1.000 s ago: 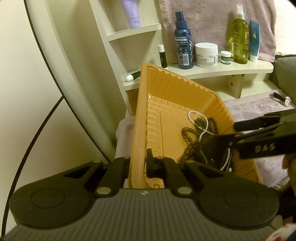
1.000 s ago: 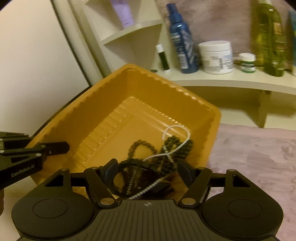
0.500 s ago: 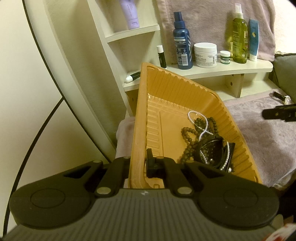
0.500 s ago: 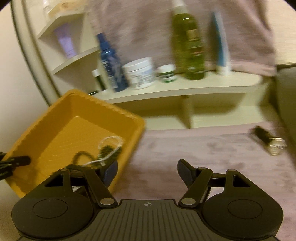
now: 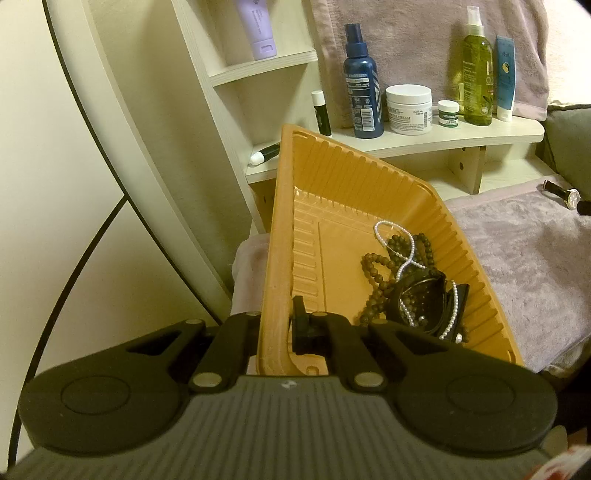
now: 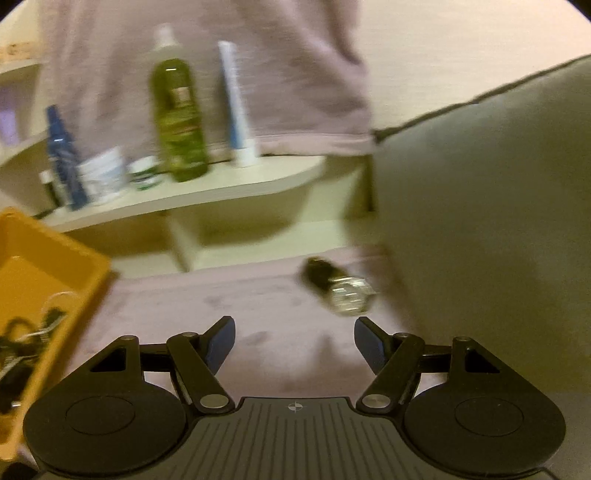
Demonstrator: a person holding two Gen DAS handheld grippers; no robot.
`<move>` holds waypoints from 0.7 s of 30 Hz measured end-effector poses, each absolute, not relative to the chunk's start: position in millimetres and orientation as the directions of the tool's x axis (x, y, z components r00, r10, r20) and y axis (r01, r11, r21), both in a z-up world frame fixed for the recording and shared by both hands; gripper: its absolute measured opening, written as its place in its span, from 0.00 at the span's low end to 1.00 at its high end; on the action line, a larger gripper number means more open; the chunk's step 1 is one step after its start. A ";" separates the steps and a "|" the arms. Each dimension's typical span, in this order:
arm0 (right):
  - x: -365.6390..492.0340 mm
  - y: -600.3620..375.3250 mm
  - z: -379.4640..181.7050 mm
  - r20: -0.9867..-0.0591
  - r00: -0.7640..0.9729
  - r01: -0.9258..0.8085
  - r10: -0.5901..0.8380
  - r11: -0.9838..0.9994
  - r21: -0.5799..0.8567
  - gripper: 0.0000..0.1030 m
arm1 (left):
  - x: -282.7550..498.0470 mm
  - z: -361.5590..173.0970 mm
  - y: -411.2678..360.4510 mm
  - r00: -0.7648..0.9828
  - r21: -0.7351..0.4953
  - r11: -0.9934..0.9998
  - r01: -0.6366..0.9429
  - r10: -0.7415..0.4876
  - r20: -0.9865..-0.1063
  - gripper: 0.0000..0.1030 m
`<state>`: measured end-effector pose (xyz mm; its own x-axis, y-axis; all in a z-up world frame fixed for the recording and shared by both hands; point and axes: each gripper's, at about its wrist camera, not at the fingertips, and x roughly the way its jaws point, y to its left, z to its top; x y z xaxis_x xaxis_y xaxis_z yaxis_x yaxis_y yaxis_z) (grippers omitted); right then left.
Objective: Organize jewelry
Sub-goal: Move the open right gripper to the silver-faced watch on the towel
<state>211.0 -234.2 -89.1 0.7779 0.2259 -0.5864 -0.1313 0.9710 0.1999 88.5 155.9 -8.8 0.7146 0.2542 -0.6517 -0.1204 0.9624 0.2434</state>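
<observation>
Clearly the left tool point(image 5: 275, 325) is clenched on the near left wall of the orange tray point(image 5: 280, 236), one finger outside the rim and the other pressed against its inner face. The tray sits tilted, its far corner lifted toward the white shelf point(image 5: 443, 140). Inside, piled toward the near right of its ribbed floor, lie a brown bead necklace point(image 5: 376, 273), a thin white pearl strand point(image 5: 397, 240) looping across it, and a black bangle-like piece point(image 5: 424, 299) with more pearls draped over it.

The right tool point(image 6: 294, 341) is released, its two blue-padded fingers point(image 6: 221, 341) spread wide with nothing between them, hovering over the mauve fleece cloth point(image 6: 240, 306). Just beyond its right finger, near the grey cushion point(image 6: 480, 221), lies a wristwatch point(image 6: 341, 290) with a dark strap and silvery case; this view is smeared by motion, so finer detail cannot be told. The same watch appears at the far right edge of the left view point(image 5: 563, 192), well apart from the tray.

On the shelf stand a blue spray bottle point(image 5: 362, 88), a white cream jar point(image 5: 409, 109), a small green-labelled pot point(image 5: 448, 113), a green oil bottle point(image 5: 477, 70), a blue tube point(image 5: 505, 74) and a lip balm stick point(image 5: 321, 112). A lilac tube point(image 5: 258, 29) rests on the higher ledge.
</observation>
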 end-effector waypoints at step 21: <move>271.7 -219.2 -128.7 -0.605 0.795 -0.138 0.055 0.986 -0.092 0.52 | 91.6 -9.1 155.2 0.705 0.251 0.960 -0.126 0.265 -0.658 0.03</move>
<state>271.7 -219.2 -128.7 0.7947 0.0546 -0.6046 -0.1376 0.9862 -0.0918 91.6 155.2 -9.1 0.7047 0.2648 -0.6583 -0.1257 0.9597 0.2514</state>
